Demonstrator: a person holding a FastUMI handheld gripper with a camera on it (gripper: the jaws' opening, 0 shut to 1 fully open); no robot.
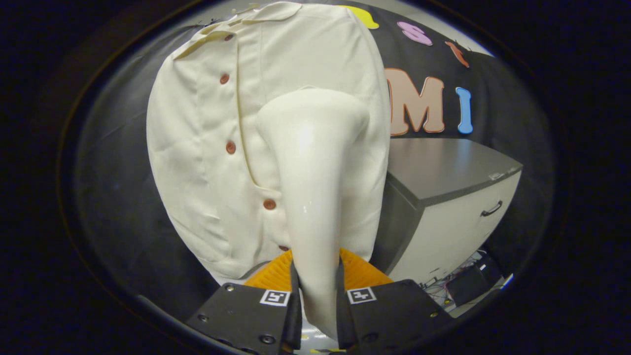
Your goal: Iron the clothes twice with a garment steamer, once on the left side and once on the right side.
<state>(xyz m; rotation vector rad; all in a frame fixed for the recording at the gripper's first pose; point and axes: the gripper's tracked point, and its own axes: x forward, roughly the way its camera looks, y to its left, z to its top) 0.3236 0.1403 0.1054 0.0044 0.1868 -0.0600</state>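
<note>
A cream button-up shirt [207, 148] with brown buttons hangs in front of the black cloth wall. My gripper [315, 276] is shut on the handle of a white garment steamer [310, 162], which rises from between the fingers. The steamer's wide head lies against the shirt's right half, just right of the button row, at about mid-height of the shirt. The steamer's body hides part of the shirt's lower right front.
A cabinet [453, 167] with a dark grey top, white front and a black drawer handle stands to the right of the shirt, close to its hem. A black box and loose cables [473, 281] lie on the floor below the cabinet.
</note>
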